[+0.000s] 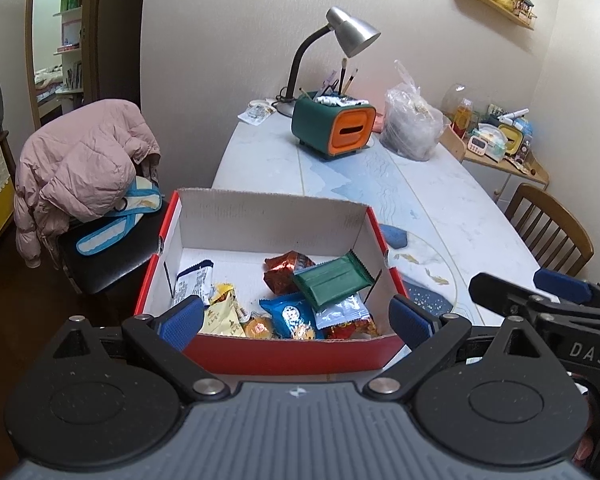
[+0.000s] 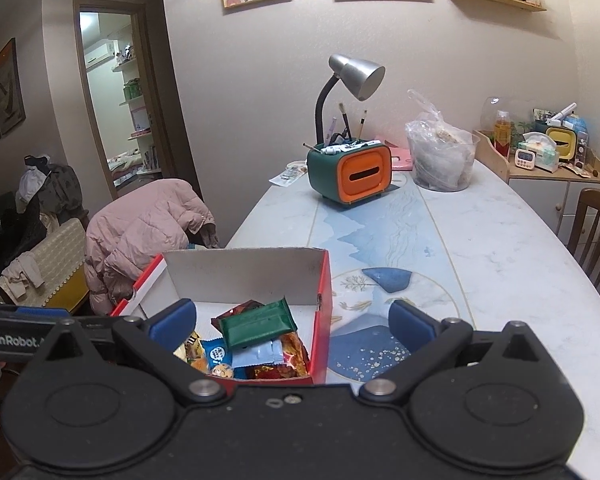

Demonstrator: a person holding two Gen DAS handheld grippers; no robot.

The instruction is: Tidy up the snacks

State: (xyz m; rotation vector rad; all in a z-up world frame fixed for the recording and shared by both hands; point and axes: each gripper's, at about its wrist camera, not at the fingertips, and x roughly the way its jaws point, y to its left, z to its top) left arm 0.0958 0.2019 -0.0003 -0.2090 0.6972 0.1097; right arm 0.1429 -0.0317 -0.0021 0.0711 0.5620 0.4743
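Note:
A red cardboard box (image 1: 236, 208) with a white inside stands at the table's near left corner and holds several wrapped snacks. A green packet (image 1: 332, 280) lies on top of the pile, over a red-brown one (image 1: 282, 270) and a blue one (image 1: 288, 316). My left gripper (image 1: 296, 322) hangs open over the box's near wall, nothing between its blue pads. In the right wrist view the same box (image 2: 244, 274) sits lower left, the green packet (image 2: 256, 322) on top. My right gripper (image 2: 292, 320) is open and empty above the box's right wall.
A green and orange tissue holder (image 2: 350, 174), a grey desk lamp (image 2: 356, 74) and a clear plastic bag (image 2: 440, 156) stand at the table's far end. A chair with a pink jacket (image 1: 84, 168) is left of the table. A wooden chair (image 1: 548, 228) stands to the right.

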